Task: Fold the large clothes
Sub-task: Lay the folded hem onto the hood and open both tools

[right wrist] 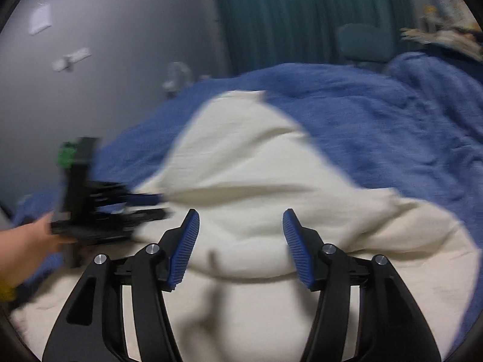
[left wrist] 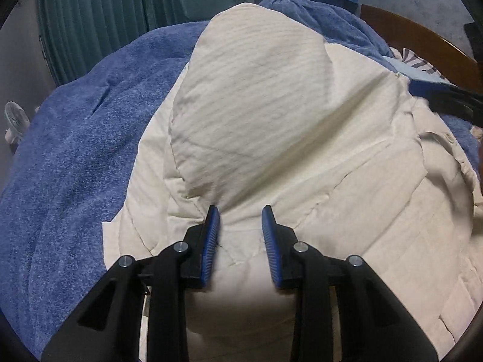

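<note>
- Left gripper [left wrist: 240, 211] sitting partly open over the cream shirt [left wrist: 271, 114], pads not pinching cloth.
- Right gripper [right wrist: 240, 215] gaping about halfway, holding nothing.
- Shirt lying on the blue blanket [left wrist: 75, 150], blanket free beyond its edges.
- Only right view showing a hand [right wrist: 27, 241].

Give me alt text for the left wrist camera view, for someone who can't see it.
A cream, faintly striped garment lies spread over a blue blanket on a bed, one part folded back across the rest. The left gripper points down at it, jaws partly open with cloth between its blue pads. Green curtains and a wooden headboard sit behind.
</note>
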A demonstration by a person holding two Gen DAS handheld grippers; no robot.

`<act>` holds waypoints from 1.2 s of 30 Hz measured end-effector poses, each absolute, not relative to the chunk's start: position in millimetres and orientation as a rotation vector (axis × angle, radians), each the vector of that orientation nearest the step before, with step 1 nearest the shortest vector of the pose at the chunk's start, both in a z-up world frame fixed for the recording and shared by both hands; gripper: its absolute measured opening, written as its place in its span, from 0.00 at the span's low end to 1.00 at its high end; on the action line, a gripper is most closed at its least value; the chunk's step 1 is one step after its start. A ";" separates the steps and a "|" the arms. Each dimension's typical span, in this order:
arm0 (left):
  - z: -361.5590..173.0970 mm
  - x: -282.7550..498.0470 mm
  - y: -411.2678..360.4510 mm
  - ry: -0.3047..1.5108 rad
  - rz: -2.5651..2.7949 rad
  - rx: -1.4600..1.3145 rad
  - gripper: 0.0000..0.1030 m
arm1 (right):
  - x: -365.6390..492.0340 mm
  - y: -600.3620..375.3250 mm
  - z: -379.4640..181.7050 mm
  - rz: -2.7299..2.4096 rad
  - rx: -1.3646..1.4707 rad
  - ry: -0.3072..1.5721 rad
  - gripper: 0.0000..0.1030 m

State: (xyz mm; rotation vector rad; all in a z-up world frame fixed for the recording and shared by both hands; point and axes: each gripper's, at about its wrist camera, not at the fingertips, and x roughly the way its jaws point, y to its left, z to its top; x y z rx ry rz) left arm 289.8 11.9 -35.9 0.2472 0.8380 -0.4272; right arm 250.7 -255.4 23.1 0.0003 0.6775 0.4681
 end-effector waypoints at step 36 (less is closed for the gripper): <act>-57.2 256.3 3.7 0.846 -0.532 0.230 0.38 | 265.0 -225.0 -48.2 0.391 -0.130 0.907 0.64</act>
